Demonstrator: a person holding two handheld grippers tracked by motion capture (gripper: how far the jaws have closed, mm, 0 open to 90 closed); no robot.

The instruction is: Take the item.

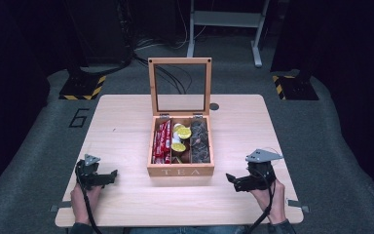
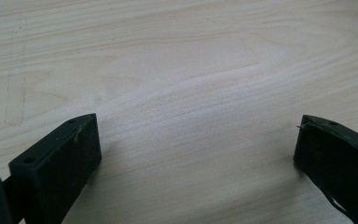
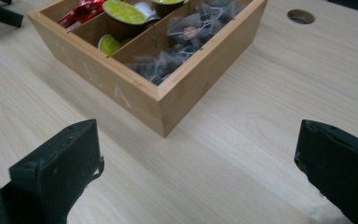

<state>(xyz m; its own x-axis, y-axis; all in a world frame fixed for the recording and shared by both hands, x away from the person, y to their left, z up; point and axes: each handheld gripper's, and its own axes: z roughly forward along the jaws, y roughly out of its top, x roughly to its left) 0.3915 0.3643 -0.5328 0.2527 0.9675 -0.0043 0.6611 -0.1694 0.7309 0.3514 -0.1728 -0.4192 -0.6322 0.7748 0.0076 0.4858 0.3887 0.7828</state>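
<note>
A wooden tea box (image 1: 180,170) marked TEA stands at the table's middle, its glass lid (image 1: 180,87) upright. Inside lie red packets (image 1: 161,142) on the left, yellow-topped capsules (image 1: 181,132) in the middle and dark tea bags (image 1: 199,141) on the right. The right gripper view looks at the box's near corner (image 3: 161,100), with capsules (image 3: 125,12) and tea bags (image 3: 186,35) visible. My left gripper (image 1: 111,175) rests open on the table left of the box, over bare wood (image 2: 198,126). My right gripper (image 1: 232,179) is open to the right of the box (image 3: 200,140), holding nothing.
The light wooden table (image 1: 126,122) has a round cable hole (image 1: 214,106) behind the box, also seen in the right gripper view (image 3: 301,17). Grey carpet surrounds the table. A metal stand (image 1: 226,22) and cables lie beyond the far edge.
</note>
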